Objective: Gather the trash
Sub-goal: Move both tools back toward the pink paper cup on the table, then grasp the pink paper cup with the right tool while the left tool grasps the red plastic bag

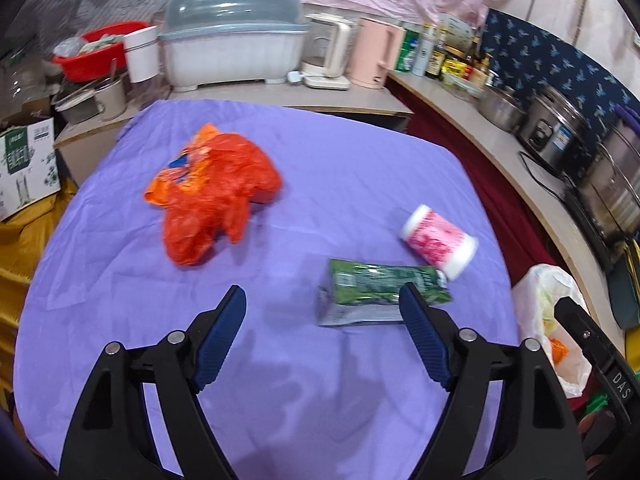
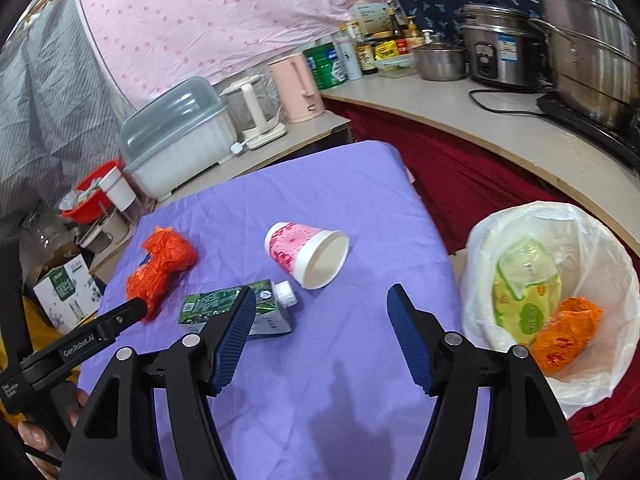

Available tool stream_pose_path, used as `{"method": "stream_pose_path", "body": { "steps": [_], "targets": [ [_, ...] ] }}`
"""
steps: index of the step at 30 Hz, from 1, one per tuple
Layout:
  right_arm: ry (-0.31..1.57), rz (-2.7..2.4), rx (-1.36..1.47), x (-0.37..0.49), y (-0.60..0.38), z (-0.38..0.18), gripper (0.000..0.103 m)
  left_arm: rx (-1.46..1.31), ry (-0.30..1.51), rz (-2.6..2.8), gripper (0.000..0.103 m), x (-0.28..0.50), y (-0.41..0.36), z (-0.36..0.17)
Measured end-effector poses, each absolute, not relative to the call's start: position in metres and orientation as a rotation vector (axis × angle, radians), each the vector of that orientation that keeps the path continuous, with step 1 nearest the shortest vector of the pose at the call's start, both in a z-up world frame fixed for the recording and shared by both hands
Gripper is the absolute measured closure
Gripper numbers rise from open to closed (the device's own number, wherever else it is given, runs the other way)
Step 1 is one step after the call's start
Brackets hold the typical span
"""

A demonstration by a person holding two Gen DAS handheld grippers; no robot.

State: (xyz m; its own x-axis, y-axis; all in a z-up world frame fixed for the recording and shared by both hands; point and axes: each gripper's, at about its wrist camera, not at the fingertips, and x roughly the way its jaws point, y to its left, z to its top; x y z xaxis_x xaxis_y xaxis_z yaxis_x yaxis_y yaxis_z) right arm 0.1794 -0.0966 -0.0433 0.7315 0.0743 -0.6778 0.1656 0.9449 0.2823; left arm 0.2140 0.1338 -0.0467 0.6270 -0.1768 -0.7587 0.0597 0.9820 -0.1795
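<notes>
On the purple tablecloth (image 1: 320,168) lie a crumpled orange-red plastic bag (image 1: 212,192), a flattened green carton (image 1: 376,292) and a pink-patterned paper cup (image 1: 438,240) on its side. My left gripper (image 1: 322,300) is open above the cloth, nothing between its pads; its right finger overlaps the carton's near end. My right gripper (image 2: 320,300) is open too and holds nothing; the carton (image 2: 224,304) shows behind its left finger and the cup (image 2: 308,252) lies just beyond. The orange bag (image 2: 160,268) sits left of them. A white-lined bin (image 2: 600,240) holds wrappers.
Counters run along the back and right with a covered dish rack (image 1: 236,40), pink kettle (image 1: 376,52), bottles and steel pots (image 2: 500,48). The bin (image 1: 528,292) stands off the table's right edge. A cardboard box (image 1: 28,160) sits left. A hand (image 2: 36,436) holds the left gripper's handle.
</notes>
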Motion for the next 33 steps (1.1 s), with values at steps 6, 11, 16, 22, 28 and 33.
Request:
{"method": "stream_pose_path", "body": {
  "steps": [6,11,16,22,28,33],
  "targets": [
    [0.779,-0.032,0.328,0.204,-0.079,-0.053,0.037,-0.171,0.897,-0.062,0.028,0.228,0.180,-0.060],
    [0.801,-0.032,0.324,0.228,-0.071,-0.065,0.037,-0.207,0.909,-0.016,0.021,0.246,0.212,-0.071],
    [0.825,-0.042,0.329,0.254,-0.070,-0.079,0.037,-0.204,0.923,0.003,0.018,0.266,0.229,-0.085],
    [0.852,-0.050,0.337,0.281,-0.070,-0.095,0.037,-0.183,0.936,0.000,0.016,0.291,0.235,-0.101],
    [0.874,-0.046,0.347,0.301,-0.066,-0.111,0.037,-0.164,0.961,-0.026,0.016,0.314,0.233,-0.119],
    [0.891,-0.035,0.358,0.311,-0.065,-0.121,0.038,-0.146,0.955,-0.051,0.028,0.320,0.226,-0.125]
  ]
}}
